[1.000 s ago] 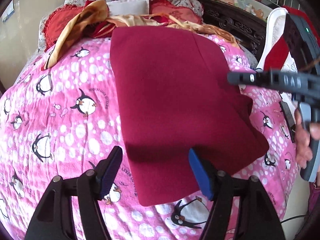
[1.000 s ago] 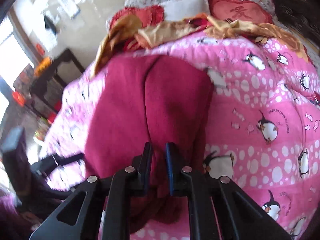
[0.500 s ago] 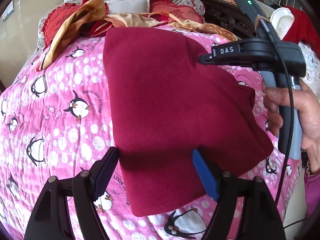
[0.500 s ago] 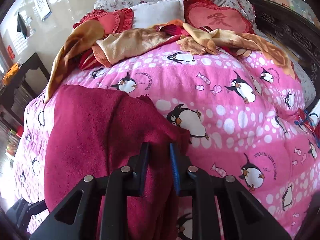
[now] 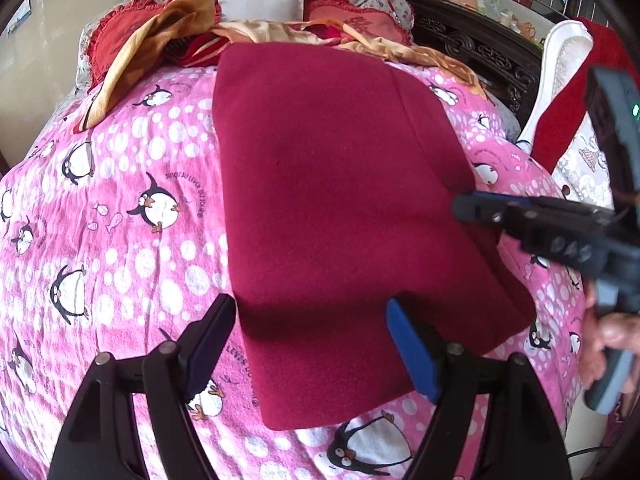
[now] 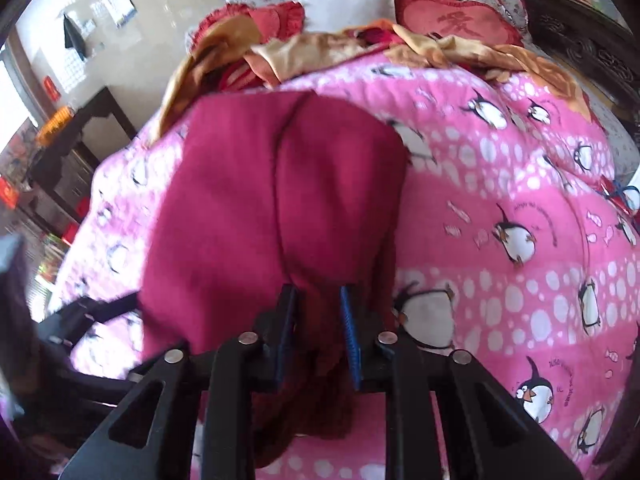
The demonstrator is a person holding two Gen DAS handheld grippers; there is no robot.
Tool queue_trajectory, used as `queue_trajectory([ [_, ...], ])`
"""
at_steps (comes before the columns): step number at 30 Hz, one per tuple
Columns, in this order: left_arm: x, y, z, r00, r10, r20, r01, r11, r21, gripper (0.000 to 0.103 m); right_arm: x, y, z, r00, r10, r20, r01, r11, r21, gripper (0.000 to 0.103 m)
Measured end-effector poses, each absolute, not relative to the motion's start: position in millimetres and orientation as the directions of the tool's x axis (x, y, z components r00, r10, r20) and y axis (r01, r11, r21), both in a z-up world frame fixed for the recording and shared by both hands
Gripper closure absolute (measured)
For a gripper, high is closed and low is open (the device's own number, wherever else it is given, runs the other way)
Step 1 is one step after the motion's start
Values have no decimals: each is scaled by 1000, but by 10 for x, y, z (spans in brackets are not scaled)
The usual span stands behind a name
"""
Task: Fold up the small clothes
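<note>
A dark red garment (image 5: pixel 340 208) lies folded flat on the pink penguin bedspread (image 5: pixel 120 208). My left gripper (image 5: pixel 310 344) is open and empty, hovering over the garment's near edge. My right gripper (image 6: pixel 316 320) has its jaws a little apart with a bunch of the red garment (image 6: pixel 272 208) between them at its right edge; it also shows in the left wrist view (image 5: pixel 480 204), at the cloth's right side.
Orange and red clothes (image 5: pixel 168 36) and red heart cushions (image 5: pixel 352 20) are piled by the pillows at the bed's head. A dark carved headboard (image 5: pixel 480 48) and a white chair with red cloth (image 5: pixel 568 92) stand at the right. A dark table (image 6: pixel 76 148) is beyond the bed's left side.
My right gripper swung from the garment's upper right down to its right edge, and its jaws opened slightly around the cloth. My left gripper stayed open near the near edge.
</note>
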State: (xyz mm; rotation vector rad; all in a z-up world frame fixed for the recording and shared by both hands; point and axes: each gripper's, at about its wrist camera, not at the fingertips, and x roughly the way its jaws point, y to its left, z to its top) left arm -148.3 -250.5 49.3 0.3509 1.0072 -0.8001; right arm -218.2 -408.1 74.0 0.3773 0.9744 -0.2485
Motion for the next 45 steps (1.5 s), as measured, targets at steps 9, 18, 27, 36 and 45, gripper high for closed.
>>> queue_trajectory([
  [9, -1455, -2460, 570, 309, -422, -852, 730, 679, -72, 22, -2221, -4096, 733, 555, -39, -831, 353, 916, 193, 88],
  [18, -1413, -2435, 621, 327, -422, -845, 723, 688, -64, 22, -2358, -4166, 913, 608, -14, -794, 399, 869, 291, 83],
  [27, -1148, -2426, 681, 268, -480, -836, 709, 685, -166, 15, -2317, -4423, 651, 622, 76, -779, 413, 814, 409, 51],
  [36, -749, -2544, 490, 156, -555, -817, 665, 670, -329, 8, -2145, -4671, 387, 697, 212, -685, 350, 733, 583, 36],
  [45, -638, -2750, 297, 93, -563, -821, 638, 667, -385, 6, -1946, -4625, 293, 717, 275, -640, 298, 710, 638, 49],
])
